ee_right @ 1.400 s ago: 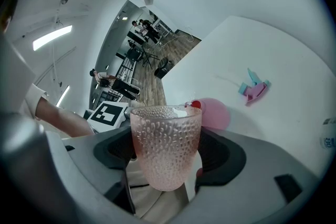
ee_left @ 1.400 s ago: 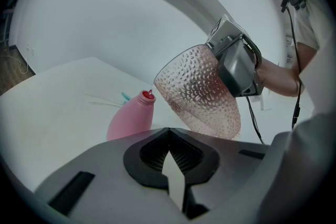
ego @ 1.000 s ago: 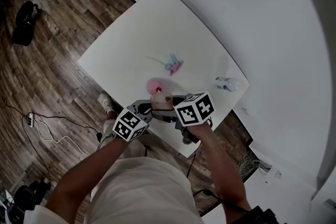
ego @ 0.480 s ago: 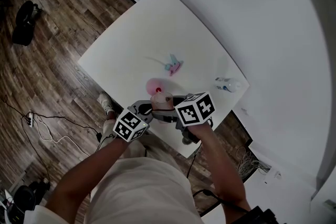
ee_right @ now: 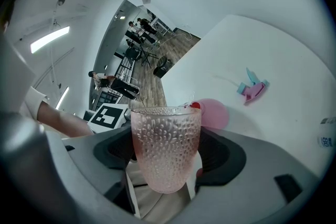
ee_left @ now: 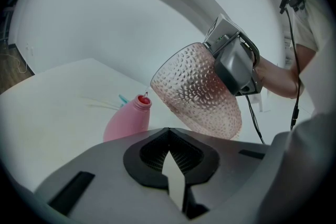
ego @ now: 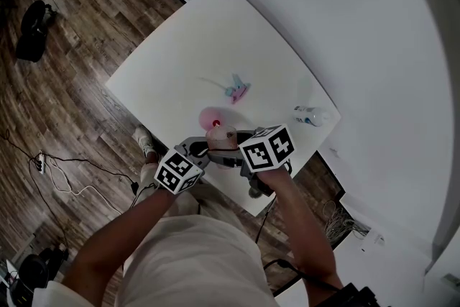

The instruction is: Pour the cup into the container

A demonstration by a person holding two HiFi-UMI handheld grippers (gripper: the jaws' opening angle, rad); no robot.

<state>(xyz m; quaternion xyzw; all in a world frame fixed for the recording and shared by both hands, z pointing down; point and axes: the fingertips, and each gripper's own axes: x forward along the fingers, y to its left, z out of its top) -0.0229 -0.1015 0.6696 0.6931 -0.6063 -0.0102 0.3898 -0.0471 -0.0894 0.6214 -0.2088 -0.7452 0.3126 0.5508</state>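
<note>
My right gripper point(ee_right: 164, 178) clamps the cup point(ee_right: 165, 139), tipped so its rim aims at the container point(ee_left: 128, 120) by the counter's point(ego: 187, 47) near edge, a pouring pose. The left gripper point(ee_left: 173, 165) waits alongside, fingers point(ee_left: 176, 186) closed on nothing.

Dimpled pink glass cup point(ee_left: 194, 89), held tilted, rim close to the red mouth of a pink container point(ee_left: 125, 122), stood on a white table point(ego: 187, 47)
</note>
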